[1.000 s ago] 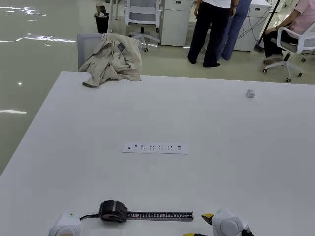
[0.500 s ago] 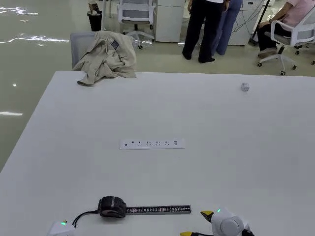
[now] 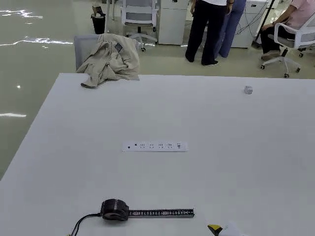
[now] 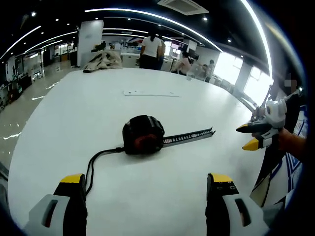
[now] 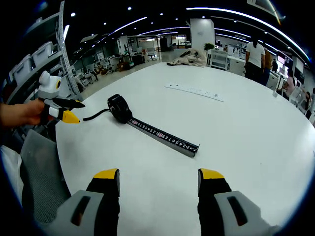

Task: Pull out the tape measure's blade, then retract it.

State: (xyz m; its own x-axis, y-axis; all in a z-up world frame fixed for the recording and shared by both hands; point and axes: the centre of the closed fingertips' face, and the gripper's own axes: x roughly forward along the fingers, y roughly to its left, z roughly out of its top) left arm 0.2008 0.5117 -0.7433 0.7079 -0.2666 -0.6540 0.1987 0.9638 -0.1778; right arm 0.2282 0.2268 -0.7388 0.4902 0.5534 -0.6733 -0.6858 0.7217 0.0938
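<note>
Tape measure (image 4: pixel 143 135), blade (image 5: pixel 162 133) extended, lies untouched ahead of left gripper (image 4: pixel 147 181), right gripper (image 5: pixel 158 176); fingers (image 4: pixel 74 189) released.

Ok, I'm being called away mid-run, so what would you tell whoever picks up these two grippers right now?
Left gripper: open, empty, held short of the tape measure, which lies ahead of its jaws.
Right gripper: open, empty, facing the tip end of the blade.
Things: the tape measure lies on the white table, blade out flat along the surface, black strap trailing from the case.
Done: blade pulled out.
Left: retract it; nothing grips the tape at present.
</note>
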